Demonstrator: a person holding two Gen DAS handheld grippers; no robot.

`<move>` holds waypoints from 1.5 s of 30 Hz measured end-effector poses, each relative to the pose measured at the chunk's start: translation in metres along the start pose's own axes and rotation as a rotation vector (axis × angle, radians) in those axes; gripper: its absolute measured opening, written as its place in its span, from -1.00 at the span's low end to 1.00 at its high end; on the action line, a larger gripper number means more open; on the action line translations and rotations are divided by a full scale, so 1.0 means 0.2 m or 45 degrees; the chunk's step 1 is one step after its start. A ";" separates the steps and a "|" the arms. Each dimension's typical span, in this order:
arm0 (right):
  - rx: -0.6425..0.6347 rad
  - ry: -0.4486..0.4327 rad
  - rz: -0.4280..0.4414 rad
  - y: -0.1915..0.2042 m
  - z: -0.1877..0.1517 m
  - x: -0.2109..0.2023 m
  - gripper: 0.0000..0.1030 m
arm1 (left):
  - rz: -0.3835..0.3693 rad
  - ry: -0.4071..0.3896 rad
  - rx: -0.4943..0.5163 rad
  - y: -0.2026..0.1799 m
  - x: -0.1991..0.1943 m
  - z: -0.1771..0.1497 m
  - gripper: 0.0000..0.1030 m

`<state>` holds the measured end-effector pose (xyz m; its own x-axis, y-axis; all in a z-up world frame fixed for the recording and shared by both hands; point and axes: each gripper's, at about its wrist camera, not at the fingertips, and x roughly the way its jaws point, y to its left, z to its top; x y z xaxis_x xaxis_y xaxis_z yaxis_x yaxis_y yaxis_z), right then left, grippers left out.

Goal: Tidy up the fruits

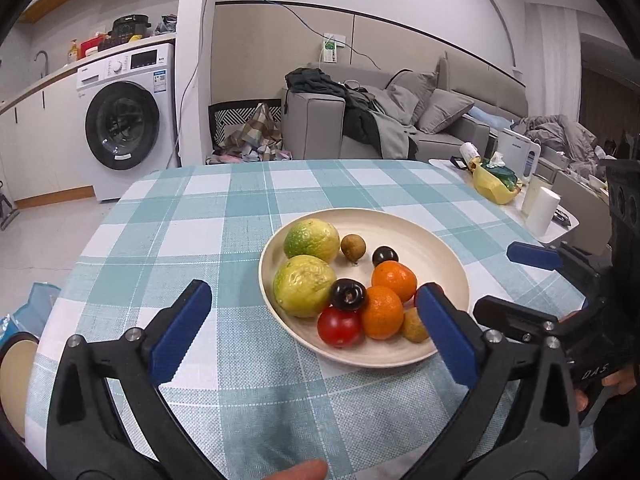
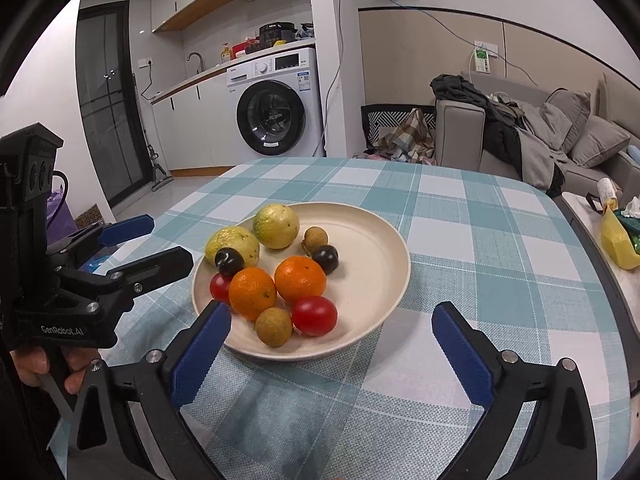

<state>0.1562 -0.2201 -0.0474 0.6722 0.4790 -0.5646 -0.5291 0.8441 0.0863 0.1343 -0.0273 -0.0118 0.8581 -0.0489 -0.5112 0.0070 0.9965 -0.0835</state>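
Note:
A cream plate [image 1: 430, 246] on the checked tablecloth holds two yellow-green citrus fruits [image 1: 312, 240], two oranges [image 1: 394, 280], two dark plums [image 1: 348, 294], two brown longans [image 1: 353, 247] and red tomatoes [image 1: 340, 326]. My left gripper [image 1: 315, 288] stands open just in front of the plate's near left rim, nothing between its blue pads [image 1: 180, 332]. My right gripper [image 2: 332, 309] is open too, wide over the plate's [image 2: 372, 256] near edge, with a tomato [image 2: 314, 315] and a longan [image 2: 274, 326] just beyond its tips. Neither touches a fruit. Each gripper shows in the other's view, beside the plate.
The table [image 1: 224, 216] is round-edged, with floor beyond its left side. A white side table [image 1: 532, 216] at the right carries a yellow bag [image 1: 490, 186] and paper rolls. A sofa [image 1: 400, 120] and a washing machine [image 1: 128, 120] stand behind. A person's hand [image 2: 44, 364] holds the left gripper.

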 end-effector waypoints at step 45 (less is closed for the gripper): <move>0.042 -0.228 0.064 -0.01 -0.05 -0.22 1.00 | 0.000 -0.094 0.047 -0.03 -0.14 -0.05 0.98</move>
<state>0.1218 -0.2451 -0.0307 0.7282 0.5533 -0.4043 -0.5490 0.8242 0.1390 0.1047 -0.0335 -0.0054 0.8935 -0.0452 -0.4468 0.0248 0.9984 -0.0515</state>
